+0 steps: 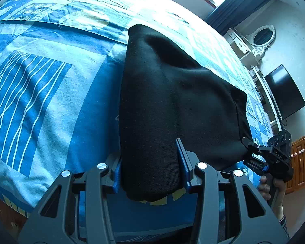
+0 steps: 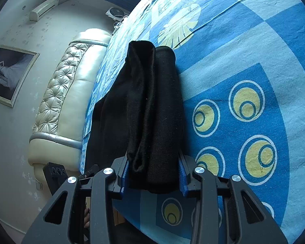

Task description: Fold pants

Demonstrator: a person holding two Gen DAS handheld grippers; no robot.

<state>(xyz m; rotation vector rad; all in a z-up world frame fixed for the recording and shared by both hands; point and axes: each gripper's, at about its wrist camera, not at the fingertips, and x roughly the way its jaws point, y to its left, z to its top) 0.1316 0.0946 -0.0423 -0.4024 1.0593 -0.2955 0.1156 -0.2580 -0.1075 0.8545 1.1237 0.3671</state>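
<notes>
The black pants (image 1: 172, 93) hung stretched between both tools above the bed (image 1: 50, 81), long axis running from one tool to the other. The left tool (image 1: 150, 170) gripped one bunched end, the right tool (image 2: 154, 174) the other, each equally near, cloth sagging bedward between.

One black pants (image 1: 172, 101), two grippers, left gripper (image 1: 150, 174) and right gripper (image 2: 154, 174), one bed (image 1: 40, 81), one mirror (image 1: 262, 35)
</notes>
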